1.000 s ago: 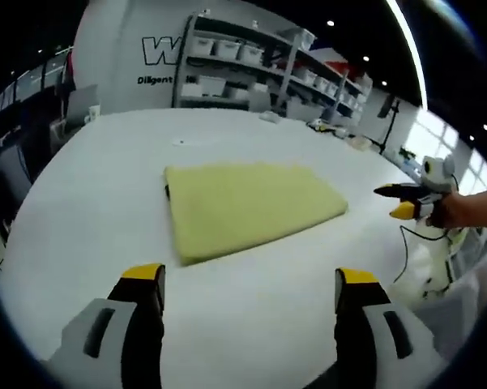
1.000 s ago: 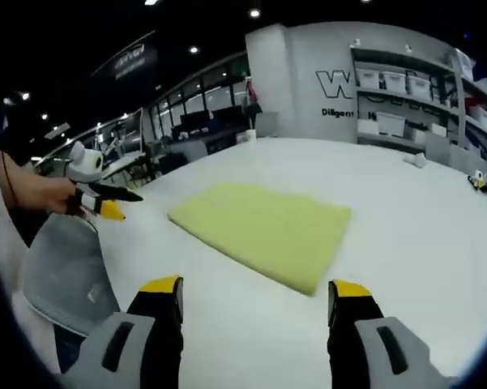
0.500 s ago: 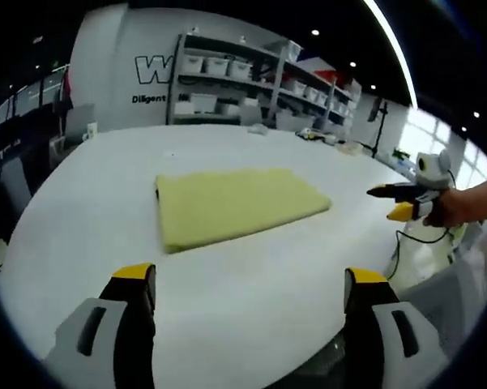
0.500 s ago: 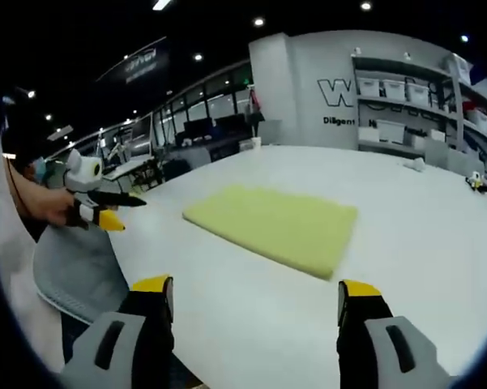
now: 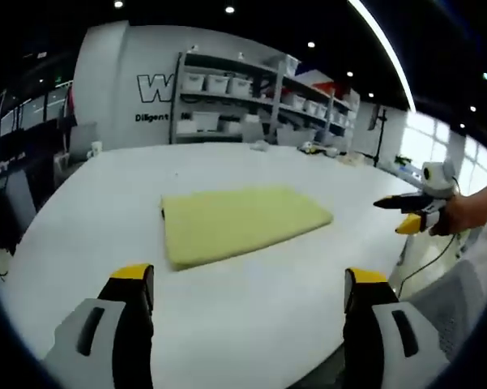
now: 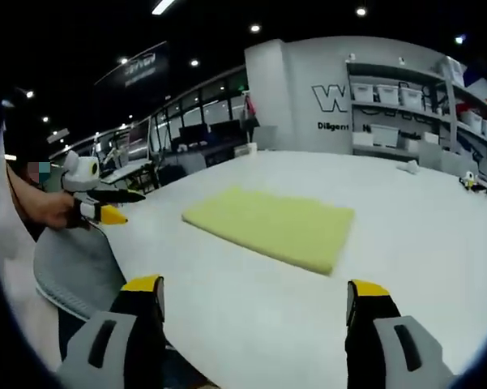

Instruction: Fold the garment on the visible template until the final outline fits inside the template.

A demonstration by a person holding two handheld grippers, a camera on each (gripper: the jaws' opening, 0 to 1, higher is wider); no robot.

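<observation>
A pale yellow garment (image 5: 239,222) lies folded into a flat rectangle in the middle of the white table (image 5: 105,194); the same garment (image 6: 275,226) shows in the right gripper view. No template outline is visible around it. My left gripper (image 5: 247,284) is open, held back over the table's near edge, well short of the garment. My right gripper (image 6: 259,296) is open too, also back at the table edge with nothing between its fingers. Each gripper appears in the other's view, held in a hand off the table: the right gripper (image 5: 405,212) and the left gripper (image 6: 105,204).
Shelves with white bins (image 5: 235,89) stand against the far wall. Small items (image 5: 324,147) lie at the table's far right side. A person's grey clothing (image 6: 73,267) hangs below the table edge. A stand with a cable (image 5: 425,259) is beside the table.
Both cameras have drawn back and lowered a little, so the garment looks flatter and farther. The garment itself has not moved. Both grippers stay open.
</observation>
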